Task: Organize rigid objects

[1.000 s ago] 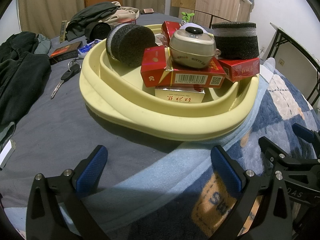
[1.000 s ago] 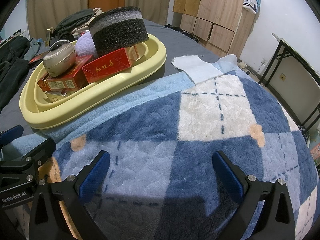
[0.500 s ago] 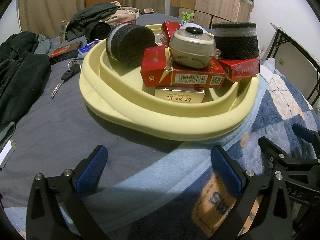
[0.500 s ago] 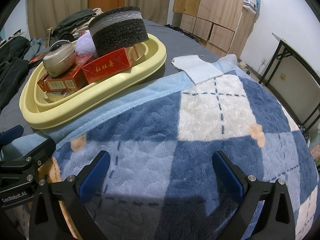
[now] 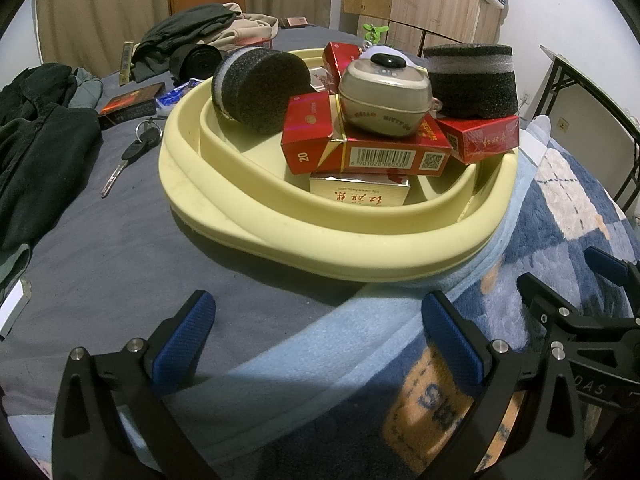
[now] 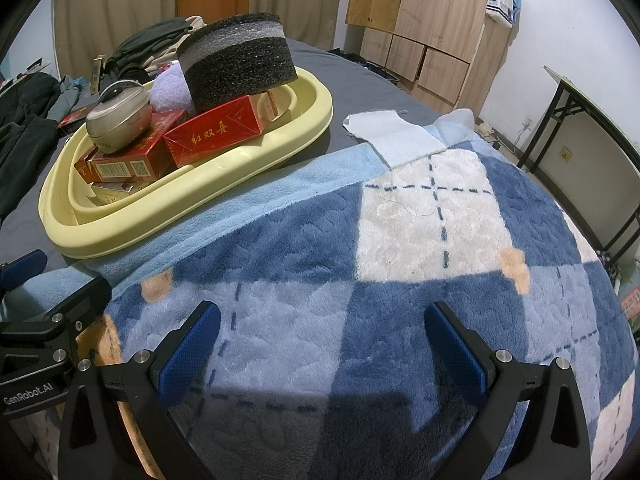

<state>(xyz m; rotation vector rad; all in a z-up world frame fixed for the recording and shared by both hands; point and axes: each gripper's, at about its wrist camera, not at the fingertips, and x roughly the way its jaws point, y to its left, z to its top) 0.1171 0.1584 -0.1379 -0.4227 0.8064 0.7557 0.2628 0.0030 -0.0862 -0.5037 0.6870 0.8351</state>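
Note:
A pale yellow basin (image 5: pixel 280 236) (image 6: pixel 120 228) sits on the bed, piled with red cigarette boxes (image 5: pixel 380 156) (image 6: pixel 212 136), a beige round case (image 5: pixel 384 92) (image 6: pixel 120 116), a dark foam cylinder lying on its side (image 5: pixel 260 80) and a second foam block (image 5: pixel 472 80) (image 6: pixel 236 68) on top of a red box. My left gripper (image 5: pixel 316 336) is open and empty, hovering before the basin's near rim. My right gripper (image 6: pixel 320 340) is open and empty over the blue checked blanket (image 6: pixel 400 240), right of the basin.
Keys (image 5: pixel 136 148), a dark box (image 5: pixel 128 104) and dark clothes (image 5: pixel 36 136) lie left of the basin on the grey sheet. A white cloth (image 6: pixel 388 132) lies behind the blanket. Wooden cabinets (image 6: pixel 432 32) and a black table frame (image 6: pixel 592 128) stand beyond the bed.

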